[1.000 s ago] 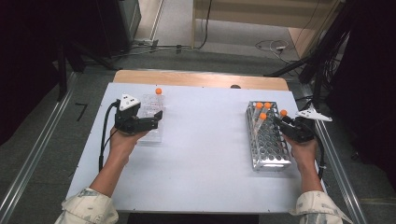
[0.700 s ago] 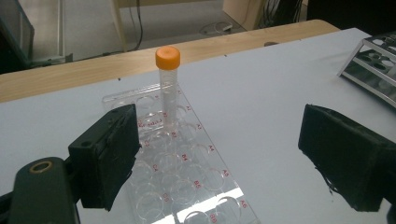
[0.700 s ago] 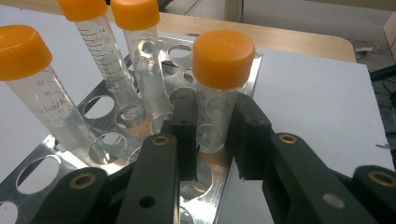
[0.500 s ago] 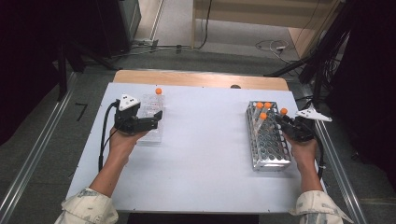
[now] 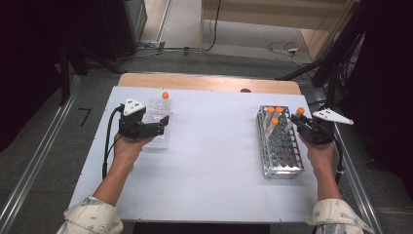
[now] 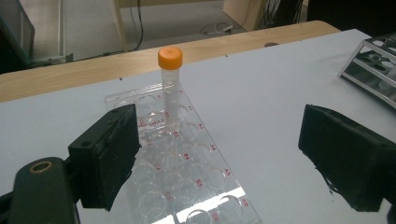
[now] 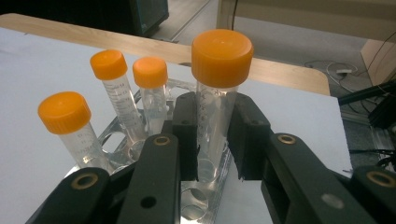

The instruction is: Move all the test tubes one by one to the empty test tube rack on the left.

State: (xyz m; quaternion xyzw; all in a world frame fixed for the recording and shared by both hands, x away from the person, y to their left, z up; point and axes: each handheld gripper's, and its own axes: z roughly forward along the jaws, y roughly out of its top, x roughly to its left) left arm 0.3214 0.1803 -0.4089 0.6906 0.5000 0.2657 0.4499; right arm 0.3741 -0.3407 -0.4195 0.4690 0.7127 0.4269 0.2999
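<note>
so the right gripper [image 7: 212,140] has its two black jaws clamped on a clear tube with an orange cap [image 7: 219,93], pads pressing on both sides of it; they've just been closing and the tube sits right between them. in the right gripper view that tube stands upright with its lower end at the metal rack [image 5: 280,146], though i can't tell if the bottom is seated in a hole or just above one. three more orange-capped tubes [image 7: 114,88] stand in the rack just beside it, bunched at the far end. from the high view the rack sits on the right side of the white table [image 5: 214,161], with the right hand [image 5: 321,156] coming up along its outer edge. over on the left side, the left gripper [image 6: 219,154] hangs wide open with nothing between the pads, hovering just above a clear plastic rack [image 6: 187,172] that has rows of round holes with red labels. a single tube with an orange cap [image 6: 170,84] stands upright in that plastic rack near its far end, well apart from the left gripper's pads. the two racks are well apart from each other, with bare table between.
</note>
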